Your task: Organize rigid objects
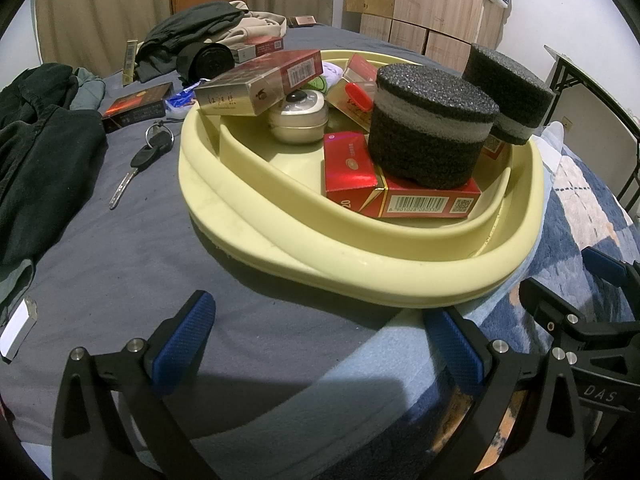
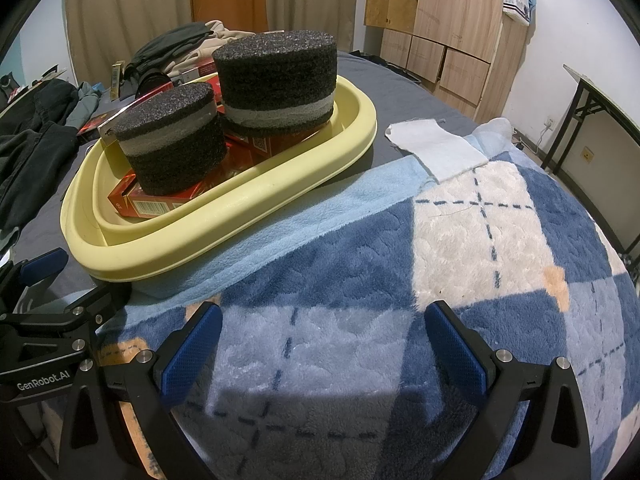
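A pale yellow oval basin sits on the bed. Inside lie red cigarette boxes, two black foam cylinders, a round cream tin and a gold-red box leaning on the rim. My left gripper is open, just in front of the basin's near rim, holding nothing. My right gripper is open over the plaid blanket, to the right of the basin. Each gripper shows at the edge of the other's view.
On the grey sheet left of the basin lie a key, a dark box, a blue wrapper and dark clothes. More clothing is piled behind. A blue plaid blanket and a white cloth lie to the right.
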